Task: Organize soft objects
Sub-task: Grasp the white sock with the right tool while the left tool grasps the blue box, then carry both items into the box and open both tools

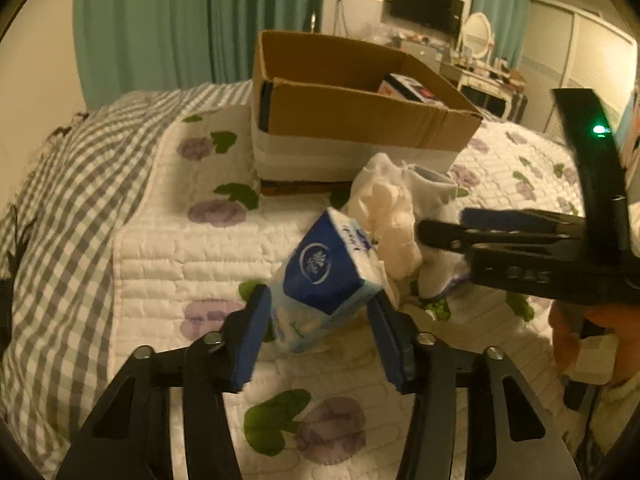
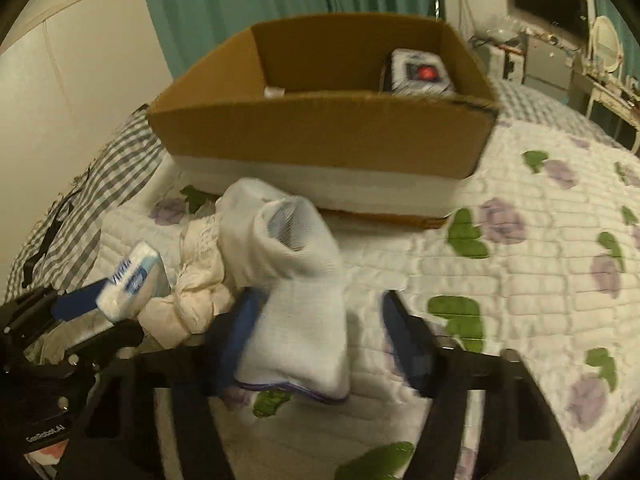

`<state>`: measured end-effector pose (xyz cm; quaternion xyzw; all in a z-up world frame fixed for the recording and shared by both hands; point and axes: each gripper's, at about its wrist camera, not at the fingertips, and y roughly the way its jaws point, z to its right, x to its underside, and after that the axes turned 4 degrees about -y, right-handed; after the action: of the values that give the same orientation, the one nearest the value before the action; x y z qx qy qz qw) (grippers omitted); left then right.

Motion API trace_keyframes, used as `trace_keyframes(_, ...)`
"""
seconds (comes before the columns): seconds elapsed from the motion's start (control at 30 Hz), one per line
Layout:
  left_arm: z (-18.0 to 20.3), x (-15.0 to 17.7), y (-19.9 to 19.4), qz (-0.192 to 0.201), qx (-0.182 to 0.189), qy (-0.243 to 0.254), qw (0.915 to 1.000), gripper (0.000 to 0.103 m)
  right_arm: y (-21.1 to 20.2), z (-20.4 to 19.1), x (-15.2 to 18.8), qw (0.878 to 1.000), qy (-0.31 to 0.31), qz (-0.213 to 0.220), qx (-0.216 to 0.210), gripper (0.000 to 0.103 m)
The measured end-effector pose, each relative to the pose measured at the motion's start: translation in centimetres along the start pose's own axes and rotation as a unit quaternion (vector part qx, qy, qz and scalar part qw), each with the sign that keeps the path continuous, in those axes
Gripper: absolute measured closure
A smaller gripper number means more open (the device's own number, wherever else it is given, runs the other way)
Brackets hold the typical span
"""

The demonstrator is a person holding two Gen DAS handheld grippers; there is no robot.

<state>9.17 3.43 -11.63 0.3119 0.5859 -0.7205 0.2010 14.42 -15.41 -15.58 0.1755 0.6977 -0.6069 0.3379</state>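
Soft objects lie in a small heap on the quilt (image 1: 168,256) in front of the box (image 1: 360,120): a tissue pack (image 1: 324,276), a crumpled cloth (image 1: 394,220) and a sock (image 2: 296,280).

Left wrist view. The tissue pack, blue and white with a round logo, sits tilted between the two blue pads of the left gripper (image 1: 318,336). The jaws are spread; the left pad lies just beside the pack's edge, the right pad near its lower corner, and whether either pad presses the pack cannot be told. The cream cloth lies just behind the pack, touching it, with the sock to its right. The right gripper (image 1: 440,232) enters from the right, its tips beside the cloth and sock. A green light (image 1: 599,129) glows on its black upright part.

Right wrist view. The right gripper (image 2: 320,340) has its jaws apart, one on either side of the white sock. The sock's body rests against the left pad and stands clear of the right pad; its open cuff points toward the box. To the left, the cloth touches the sock, and the tissue pack (image 2: 136,280) lies beyond the cloth, beside a blue pad of the left gripper (image 2: 80,304).

Background. The brown cardboard box, open at the top, stands on a white base on the floral quilt and holds a small printed carton (image 2: 420,70) in its far right corner. Green curtains (image 1: 200,20) hang behind the bed.
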Motion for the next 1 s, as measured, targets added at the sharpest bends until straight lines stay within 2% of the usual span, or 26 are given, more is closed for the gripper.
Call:
trace_keyframes(0.03,0.1,-0.2,0.0,0.002,-0.002,0.004,1.0000,0.057,0.2,-0.2,0.0,1.000,-0.002,-0.003,-0.006,0.060)
trace_keyframes(0.1,0.1,-0.6,0.0,0.008,-0.009,0.011,0.9999,0.058,0.3,-0.5,0.1,1.000,-0.007,-0.004,-0.010,0.065)
trace_keyframes(0.13,0.0,-0.9,0.1,0.010,-0.012,0.013,0.9998,0.063,0.2,-0.6,0.1,1.000,-0.010,-0.002,-0.008,0.067)
trace_keyframes(0.17,-0.1,-1.1,0.1,0.011,-0.012,0.014,0.9998,0.075,0.1,-0.7,0.1,1.000,-0.011,-0.001,-0.008,0.068)
trace_keyframes(0.3,-0.6,-2.0,1.2,0.002,-0.010,0.019,0.9998,0.086,-0.2,-0.5,0.2,1.000,-0.006,0.000,-0.011,0.073)
trace_keyframes(0.43,-1.0,-2.2,1.3,0.002,-0.019,0.018,0.9996,0.088,-1.7,-0.3,0.4,1.000,-0.007,0.009,-0.002,0.076)
trace_keyframes(0.57,-0.9,-2.4,-0.4,0.014,-0.020,0.019,0.9995,0.088,-4.0,-0.1,0.4,1.000,0.001,0.029,0.005,0.077)
trace_keyframes(0.8,0.4,-4.1,-5.5,0.063,-0.017,0.036,0.9972,0.088,-9.7,-1.1,-0.8,0.996,-0.011,0.081,0.026,0.078)
trace_keyframes(1.0,1.6,-7.8,-9.9,0.113,-0.014,0.054,0.9921,0.088,-14.8,-2.2,-4.4,0.990,-0.028,0.131,0.052,0.078)
